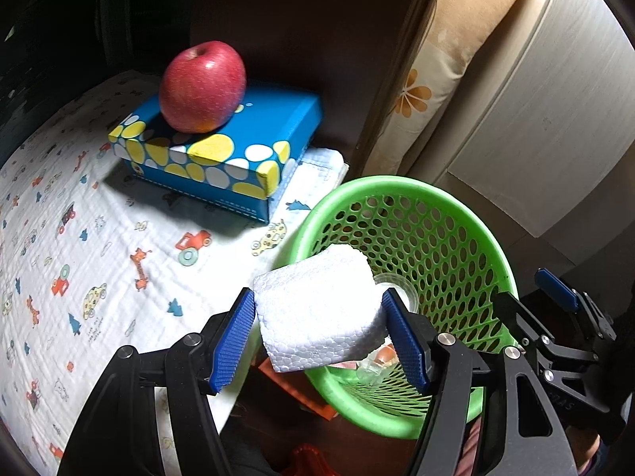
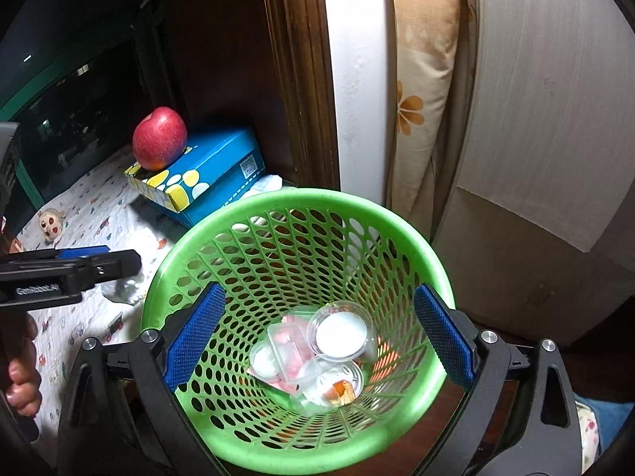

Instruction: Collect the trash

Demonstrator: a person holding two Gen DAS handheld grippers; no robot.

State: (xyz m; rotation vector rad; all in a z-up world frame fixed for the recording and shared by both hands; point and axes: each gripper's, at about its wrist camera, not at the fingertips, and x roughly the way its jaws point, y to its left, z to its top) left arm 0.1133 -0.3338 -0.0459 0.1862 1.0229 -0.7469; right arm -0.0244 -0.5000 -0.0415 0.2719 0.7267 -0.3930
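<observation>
A white foam block [image 1: 317, 309] is clamped between the blue pads of my left gripper [image 1: 317, 301], hanging over the near left rim of the green mesh basket [image 1: 428, 198]. In the right wrist view, that same gripper [image 2: 79, 265] reaches in from the left beside the basket [image 2: 293, 202]. Clear plastic cups and lids [image 2: 341, 333] with pink wrappers and an orange scrap lie at the basket's bottom. My right gripper [image 2: 319, 337] stands open above the basket's near side, nothing between its pads. It also shows by the basket's right rim [image 1: 532, 297].
A red apple [image 1: 202, 87] rests on a blue box with yellow and white spots [image 1: 222, 154], on a printed white cloth [image 1: 79, 238]. A small doll head [image 2: 51, 224] lies on the cloth. A dark wooden post [image 2: 301, 79] and a flowered cushion [image 2: 420, 111] stand behind the basket.
</observation>
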